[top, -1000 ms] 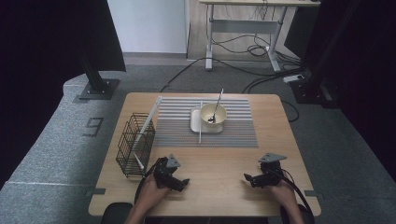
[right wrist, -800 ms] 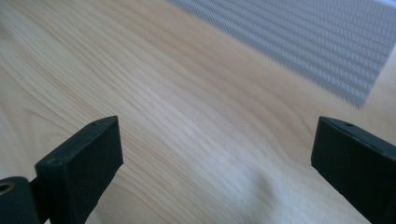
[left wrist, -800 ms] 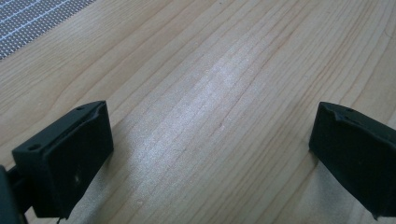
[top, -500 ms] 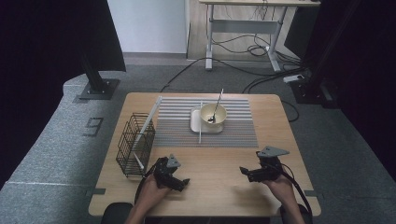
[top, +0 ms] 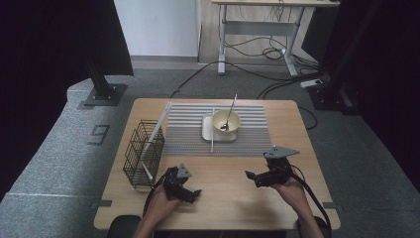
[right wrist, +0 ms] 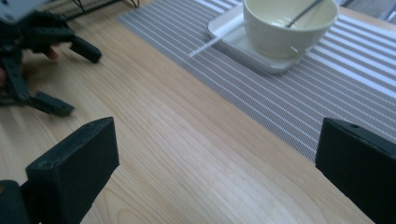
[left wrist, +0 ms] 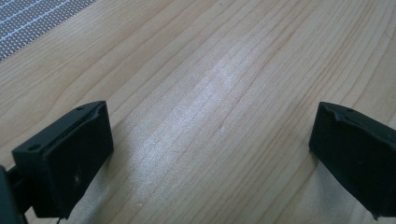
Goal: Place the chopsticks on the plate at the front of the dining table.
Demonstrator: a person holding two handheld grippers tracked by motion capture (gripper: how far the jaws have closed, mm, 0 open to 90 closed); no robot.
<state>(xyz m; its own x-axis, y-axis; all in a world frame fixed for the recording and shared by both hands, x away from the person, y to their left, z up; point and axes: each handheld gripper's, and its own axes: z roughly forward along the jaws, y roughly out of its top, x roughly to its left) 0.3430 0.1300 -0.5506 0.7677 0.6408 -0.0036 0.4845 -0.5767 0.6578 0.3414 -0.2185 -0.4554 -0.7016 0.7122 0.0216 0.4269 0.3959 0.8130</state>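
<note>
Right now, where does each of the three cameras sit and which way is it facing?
High view: above the person's side of the table, looking forward and down on the striped mat, bowl and wire basket; forearms, left gripper and right gripper show.
Left gripper view: rides the left gripper, looking down at bare wood; both jaws apart.
Right gripper view: rides the right gripper, facing bowl and left gripper.
Shared: high and right gripper views both show bowl with spoon.

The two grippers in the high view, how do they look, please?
The left gripper and the right gripper are black, angular frames, each with two blocky black jaws. A grey three-cornered plate tops each. A black cable trails from each toward the person. No sleeves are visible on the forearms.
</note>
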